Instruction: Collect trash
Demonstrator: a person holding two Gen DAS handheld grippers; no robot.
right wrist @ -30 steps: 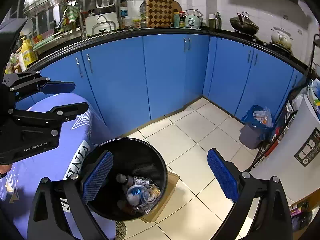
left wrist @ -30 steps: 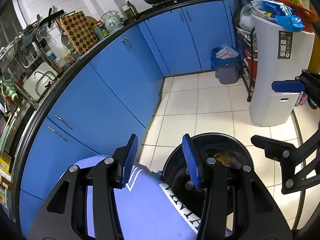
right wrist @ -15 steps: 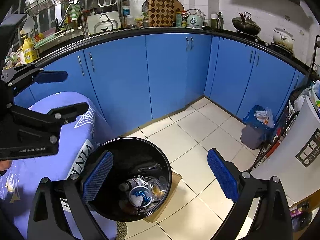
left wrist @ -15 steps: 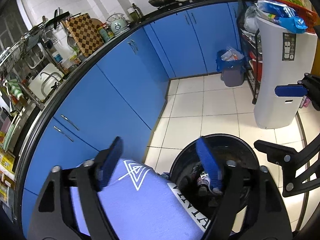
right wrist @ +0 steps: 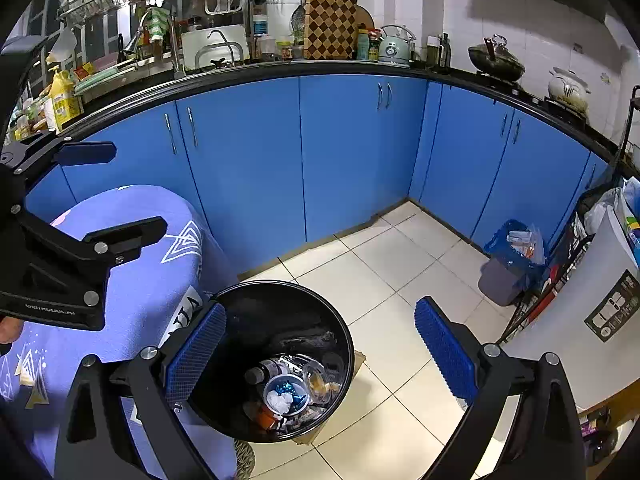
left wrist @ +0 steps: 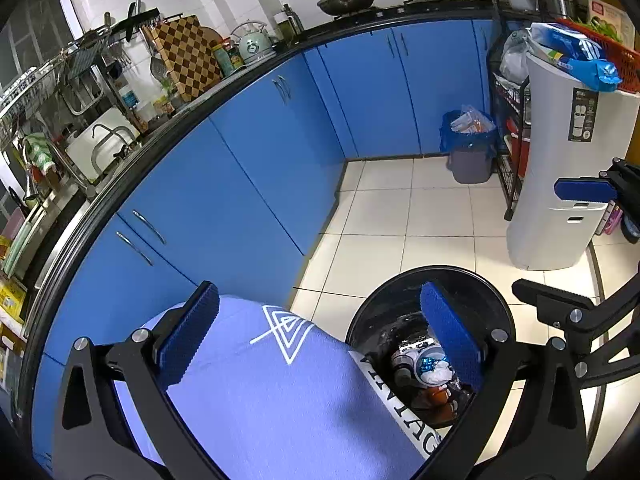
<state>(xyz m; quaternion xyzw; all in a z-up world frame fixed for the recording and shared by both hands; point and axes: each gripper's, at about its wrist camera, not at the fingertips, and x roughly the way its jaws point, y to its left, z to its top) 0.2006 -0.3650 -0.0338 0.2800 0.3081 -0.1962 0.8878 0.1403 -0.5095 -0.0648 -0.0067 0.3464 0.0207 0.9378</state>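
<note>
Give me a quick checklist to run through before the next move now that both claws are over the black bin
1. Left claw open and holding nothing: ok.
2. Right claw open and holding nothing: ok.
3. Trash, including a clear plastic cup, lies inside the round black trash bin: ok.
4. Bin standing upright on the white tiled floor: ok.
5. Room left in the bin: ok, the pile sits low.
6. More loose trash to collect: cannot tell; none shows on the visible floor.
</note>
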